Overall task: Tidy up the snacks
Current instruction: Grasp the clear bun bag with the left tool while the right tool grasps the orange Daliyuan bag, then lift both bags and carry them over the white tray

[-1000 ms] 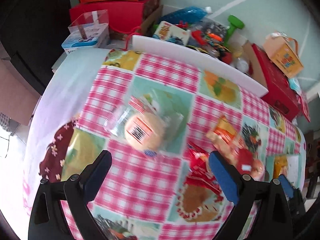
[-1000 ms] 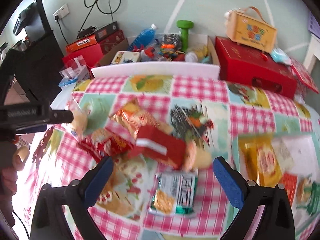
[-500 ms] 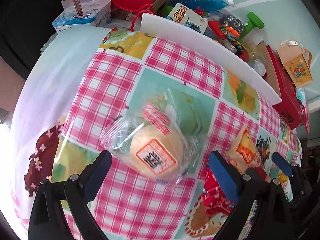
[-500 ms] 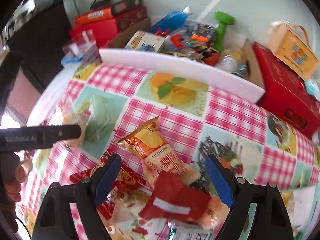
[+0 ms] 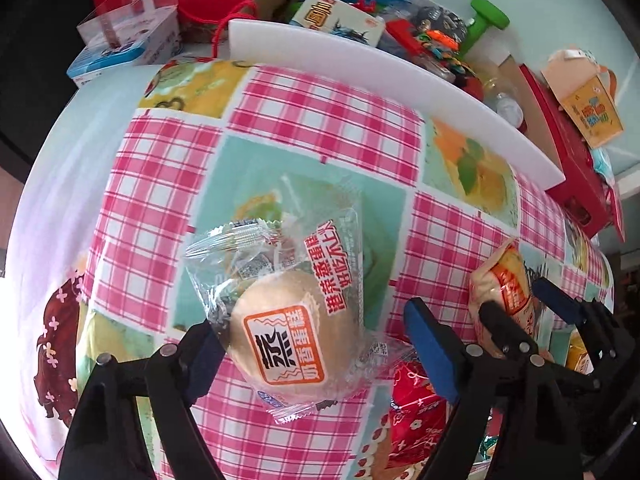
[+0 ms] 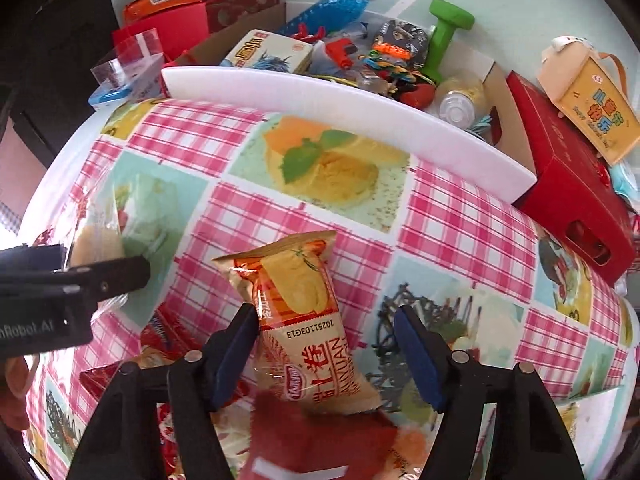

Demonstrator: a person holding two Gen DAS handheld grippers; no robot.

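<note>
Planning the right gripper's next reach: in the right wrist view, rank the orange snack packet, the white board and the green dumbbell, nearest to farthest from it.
1. Orange snack packet: between the open jaws of the right gripper.
2. White board: across the tablecloth, at the table's far edge.
3. Green dumbbell: beyond the board, upright in the clutter, upper right.
</note>
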